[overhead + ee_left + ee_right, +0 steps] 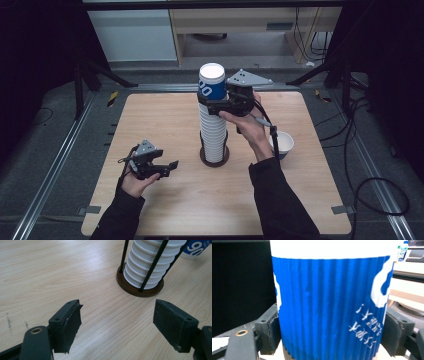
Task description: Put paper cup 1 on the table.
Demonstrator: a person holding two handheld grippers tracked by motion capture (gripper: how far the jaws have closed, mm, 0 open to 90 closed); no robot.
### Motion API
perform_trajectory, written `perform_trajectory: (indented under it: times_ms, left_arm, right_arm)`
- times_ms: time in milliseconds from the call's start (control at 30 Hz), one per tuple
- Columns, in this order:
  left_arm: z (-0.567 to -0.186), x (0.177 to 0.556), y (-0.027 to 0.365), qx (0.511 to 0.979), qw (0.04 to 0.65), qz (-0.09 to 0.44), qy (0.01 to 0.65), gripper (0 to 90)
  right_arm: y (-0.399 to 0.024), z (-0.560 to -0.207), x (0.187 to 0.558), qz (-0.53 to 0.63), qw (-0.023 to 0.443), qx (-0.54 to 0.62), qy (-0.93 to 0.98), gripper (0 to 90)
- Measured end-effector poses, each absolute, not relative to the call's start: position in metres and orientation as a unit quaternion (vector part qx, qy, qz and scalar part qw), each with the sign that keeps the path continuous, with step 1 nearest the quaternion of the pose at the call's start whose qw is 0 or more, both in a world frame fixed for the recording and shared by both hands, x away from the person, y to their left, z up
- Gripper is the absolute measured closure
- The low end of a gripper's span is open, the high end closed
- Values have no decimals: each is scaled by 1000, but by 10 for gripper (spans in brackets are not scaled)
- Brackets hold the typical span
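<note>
1. A wooden worktop [170, 200] stands in a dark room.
2. A stack [214, 135] of white cups rises from a round brown stand [205, 159] at the middle.
3. The right gripper [220, 102] has its fingers [270, 332] pinching the blue cup [212, 82] on top of the stack.
4. The left gripper [167, 167] hovers low, left of the stand, fingers [66, 325] spread, nothing between them.
5. Another cup [283, 144] sits right of the stack.

Light wood worktop [170, 125], nothing fancy. A round brown cup holder [215, 161] sits about dead centre, and a lone white cup [281, 143] stands to its right.
</note>
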State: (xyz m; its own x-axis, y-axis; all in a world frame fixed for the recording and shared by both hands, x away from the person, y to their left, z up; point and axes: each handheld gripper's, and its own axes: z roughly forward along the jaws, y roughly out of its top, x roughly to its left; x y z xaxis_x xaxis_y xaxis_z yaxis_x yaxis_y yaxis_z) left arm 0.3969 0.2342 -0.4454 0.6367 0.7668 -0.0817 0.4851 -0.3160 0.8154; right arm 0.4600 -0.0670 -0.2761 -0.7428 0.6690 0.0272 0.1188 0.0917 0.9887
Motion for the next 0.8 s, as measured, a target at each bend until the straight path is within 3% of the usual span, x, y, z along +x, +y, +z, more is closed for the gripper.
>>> perform_trajectory:
  times_ms: [800]
  left_arm:
    - [-444,397,237,791,437,160,397,217]
  right_arm:
    - [-69,-254,458,629,235,268,691,208]
